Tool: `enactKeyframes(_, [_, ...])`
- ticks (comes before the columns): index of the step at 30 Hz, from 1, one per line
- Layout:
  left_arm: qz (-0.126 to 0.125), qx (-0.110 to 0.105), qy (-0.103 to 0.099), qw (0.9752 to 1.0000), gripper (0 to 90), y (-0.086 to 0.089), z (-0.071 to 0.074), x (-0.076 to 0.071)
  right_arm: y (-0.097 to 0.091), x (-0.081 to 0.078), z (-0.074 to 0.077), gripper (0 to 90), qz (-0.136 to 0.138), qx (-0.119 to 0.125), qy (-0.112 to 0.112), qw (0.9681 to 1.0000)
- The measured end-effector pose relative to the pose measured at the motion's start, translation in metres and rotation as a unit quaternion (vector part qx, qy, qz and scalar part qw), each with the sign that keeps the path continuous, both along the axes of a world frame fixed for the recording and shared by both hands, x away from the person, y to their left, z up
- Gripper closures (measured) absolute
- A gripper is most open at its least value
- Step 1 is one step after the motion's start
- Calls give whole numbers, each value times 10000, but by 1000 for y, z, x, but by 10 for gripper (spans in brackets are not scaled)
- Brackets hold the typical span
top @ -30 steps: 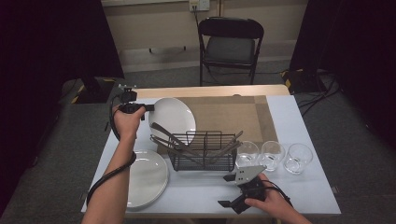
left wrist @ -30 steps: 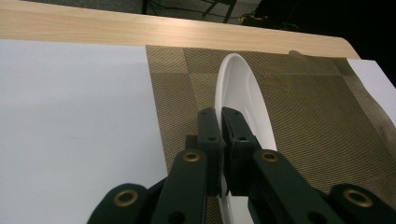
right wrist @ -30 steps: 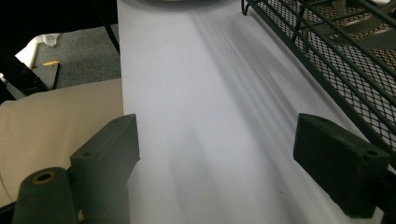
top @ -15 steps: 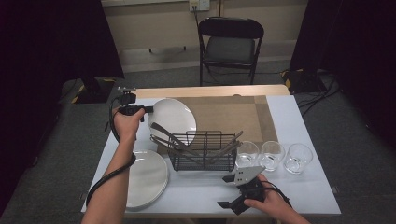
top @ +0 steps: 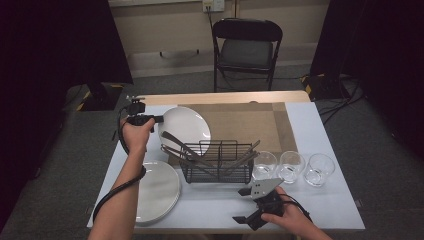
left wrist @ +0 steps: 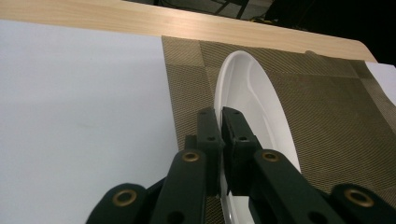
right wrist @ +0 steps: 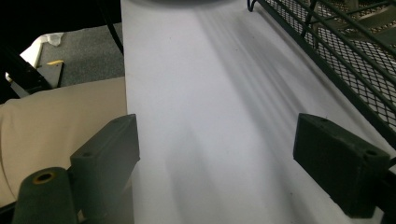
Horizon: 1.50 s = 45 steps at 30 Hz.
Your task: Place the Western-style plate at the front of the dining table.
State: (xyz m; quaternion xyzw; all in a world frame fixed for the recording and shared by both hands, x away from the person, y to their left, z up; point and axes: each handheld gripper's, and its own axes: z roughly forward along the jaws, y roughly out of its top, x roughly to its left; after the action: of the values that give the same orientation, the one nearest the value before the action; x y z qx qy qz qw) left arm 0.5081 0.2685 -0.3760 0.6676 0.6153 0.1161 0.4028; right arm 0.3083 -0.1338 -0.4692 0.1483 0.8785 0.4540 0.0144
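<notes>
**White table, plate clamped on edge**

White-covered table [top: 320, 210] with a brown mat [top: 250, 122]. We see the left gripper [top: 159, 119] clamped on the rim of a white plate [top: 186, 127]; the left gripper view shows its jaws pinching the rim [left wrist: 223, 122]. Plate tilts up on edge over the mat, leaning by the wire rack [top: 217, 162], long axis running away from the jaws. Right gripper [top: 244, 205] rests at the near edge, jaws wide apart, nothing between. Second plate [top: 159, 192] lies flat front-left.
</notes>
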Motion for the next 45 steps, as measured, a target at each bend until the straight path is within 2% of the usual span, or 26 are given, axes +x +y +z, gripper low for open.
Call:
enactKeyframes(4, [23,-42,43,10000,861,-1,-5,0,0,0,-1,136,11,3,13,10000])
enactKeyframes(6, [5,12,48,10000,858,-2,-7,1,1,-1,-1,136,12,-3,27,10000])
enactKeyframes(8, [32,-36,56,10000,857,-4,-8,1,1,-1,-1,136,17,-17,22,10000])
enactKeyframes(17, [7,16,135,9999,847,-10,-15,3,0,-1,-2,136,-2,-6,35,10000])
enactKeyframes(22, [-19,47,109,9999,841,-14,-19,4,0,-1,-1,136,-4,-4,18,10000])
enactKeyframes(31, [-91,-25,144,9999,843,-23,-21,7,-2,-1,-2,136,-30,-8,31,10000])
enactKeyframes(41, [-78,67,152,9998,834,-26,-25,8,-2,-1,-2,136,-21,24,37,10000])
enactKeyframes(45, [-88,36,174,9998,833,-26,-27,8,-1,-1,-2,136,1,13,21,10000])
